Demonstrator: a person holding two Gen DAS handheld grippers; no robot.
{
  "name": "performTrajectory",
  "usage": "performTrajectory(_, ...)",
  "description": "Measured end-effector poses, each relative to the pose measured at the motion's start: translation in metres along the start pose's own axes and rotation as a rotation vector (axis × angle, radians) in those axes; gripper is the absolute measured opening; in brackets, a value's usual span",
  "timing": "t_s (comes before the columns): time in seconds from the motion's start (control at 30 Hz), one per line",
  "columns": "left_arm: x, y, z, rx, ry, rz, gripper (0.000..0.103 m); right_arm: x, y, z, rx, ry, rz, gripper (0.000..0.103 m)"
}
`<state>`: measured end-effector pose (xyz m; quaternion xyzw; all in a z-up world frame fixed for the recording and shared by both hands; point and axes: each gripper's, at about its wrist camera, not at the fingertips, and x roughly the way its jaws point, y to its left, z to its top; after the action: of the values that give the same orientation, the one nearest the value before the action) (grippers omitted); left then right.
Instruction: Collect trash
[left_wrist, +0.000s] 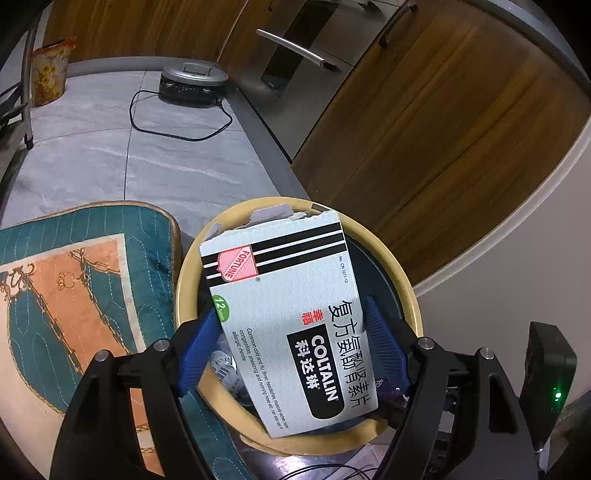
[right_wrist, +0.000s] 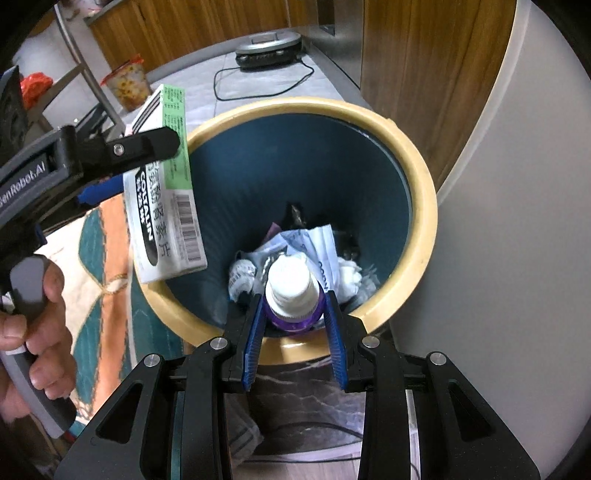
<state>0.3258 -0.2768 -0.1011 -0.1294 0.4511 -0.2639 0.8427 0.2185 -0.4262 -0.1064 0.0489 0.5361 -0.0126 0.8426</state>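
Note:
My left gripper is shut on a white COLTALIN medicine box, with a blue pad pressed on each long side. The box hangs tilted over the yellow-rimmed bin. In the right wrist view the same box hovers above the bin's left rim, and a hand holds the left gripper's handle. My right gripper is shut on a purple bottle with a white cap, held over the near side of the bin's opening. Crumpled paper and a face mask lie at the bottom of the bin.
A teal and orange rug lies left of the bin. A robot vacuum with a looping black cable sits on the grey tiled floor behind. Wooden cabinet doors and a white wall close off the right side. A snack bag stands far left.

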Motion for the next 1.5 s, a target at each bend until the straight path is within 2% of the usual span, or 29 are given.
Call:
performTrajectory(0.23,-0.003,-0.003,0.001,0.012,-0.008,0.019,0.081,0.003,-0.003,0.002,0.003,0.004,0.006,0.034)
performTrajectory(0.33,-0.004,-0.003,0.001,0.013,-0.007,0.024,0.084,0.000,-0.005,0.004,0.010,-0.019,0.007,0.045)
performTrajectory(0.47,-0.009,-0.004,0.002,0.019,-0.008,0.022,0.084,-0.009,-0.008,0.005,0.017,-0.045,0.016,0.046)
performTrajectory(0.6,-0.024,-0.007,0.001,0.056,-0.020,0.024,0.086,-0.017,-0.011,0.003,0.020,-0.071,0.023,0.046)
performTrajectory(0.67,-0.033,-0.006,-0.001,0.073,-0.026,0.033,0.089,-0.023,-0.011,0.000,0.033,-0.090,0.034,0.050)
performTrajectory(0.8,-0.050,-0.007,-0.007,0.097,-0.020,0.088,0.093,-0.044,-0.009,-0.005,0.039,-0.147,0.056,0.051)
performTrajectory(0.97,-0.076,-0.013,-0.018,0.141,-0.031,0.112,0.095,-0.060,-0.003,-0.016,0.039,-0.171,0.057,0.053)
performTrajectory(1.03,-0.085,-0.015,-0.022,0.157,-0.039,0.125,0.096,-0.068,0.000,-0.021,0.039,-0.188,0.059,0.059)
performTrajectory(1.07,-0.091,-0.017,-0.025,0.169,-0.046,0.135,0.096,-0.075,0.001,-0.024,0.040,-0.206,0.061,0.068)
performTrajectory(1.17,-0.107,-0.021,-0.033,0.207,-0.067,0.162,0.097,-0.091,0.003,-0.033,0.049,-0.255,0.069,0.077)
performTrajectory(1.5,-0.160,-0.016,-0.071,0.242,-0.120,0.209,0.097,-0.129,0.004,-0.065,0.053,-0.390,0.081,0.091)
